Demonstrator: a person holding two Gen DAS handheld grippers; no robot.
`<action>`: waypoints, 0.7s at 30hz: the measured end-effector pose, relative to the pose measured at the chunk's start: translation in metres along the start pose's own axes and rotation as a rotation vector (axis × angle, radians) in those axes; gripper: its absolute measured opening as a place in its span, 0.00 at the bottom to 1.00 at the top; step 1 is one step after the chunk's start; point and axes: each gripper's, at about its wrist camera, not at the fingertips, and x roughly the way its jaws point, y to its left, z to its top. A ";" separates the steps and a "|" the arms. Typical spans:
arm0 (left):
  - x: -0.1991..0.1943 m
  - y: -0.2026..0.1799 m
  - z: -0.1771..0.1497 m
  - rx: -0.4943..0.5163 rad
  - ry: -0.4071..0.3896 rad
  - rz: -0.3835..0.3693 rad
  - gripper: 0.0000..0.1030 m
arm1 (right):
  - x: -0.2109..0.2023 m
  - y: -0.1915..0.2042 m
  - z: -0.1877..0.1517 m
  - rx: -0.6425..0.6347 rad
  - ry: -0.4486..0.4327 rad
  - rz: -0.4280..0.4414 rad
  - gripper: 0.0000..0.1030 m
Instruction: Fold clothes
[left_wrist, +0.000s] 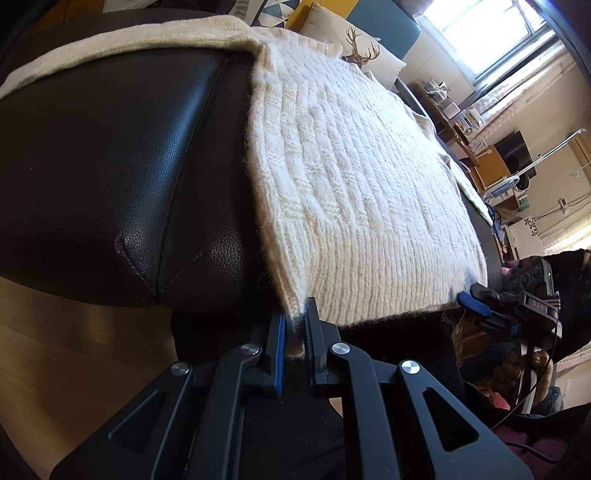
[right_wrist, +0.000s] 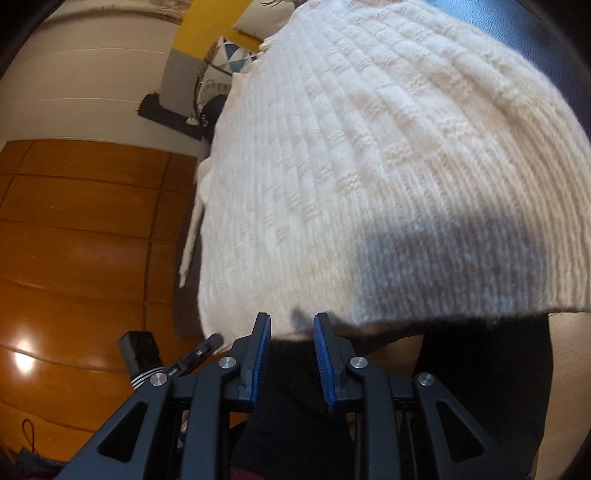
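Sweater corner between left fingers

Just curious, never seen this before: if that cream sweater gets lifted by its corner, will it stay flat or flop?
The sweater would probably flop: its hem already droops over the black cushion. The thick knit looks fairly heavy, so it may sag and stretch. Fuzzy yarn should not slip easily.

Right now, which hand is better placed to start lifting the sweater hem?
Left. The left gripper is already shut on the sweater's hem corner. The right gripper has open jaws at the hem's edge, gripping nothing yet.
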 end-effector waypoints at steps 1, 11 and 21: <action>-0.001 -0.001 -0.001 0.007 -0.003 0.007 0.09 | 0.000 0.004 0.001 -0.024 -0.010 -0.035 0.21; -0.015 -0.013 0.001 0.106 -0.032 0.086 0.09 | 0.013 0.069 -0.016 -0.551 -0.028 -0.476 0.03; -0.044 -0.014 0.026 0.136 -0.061 0.132 0.11 | 0.007 0.088 -0.001 -0.751 0.134 -0.528 0.03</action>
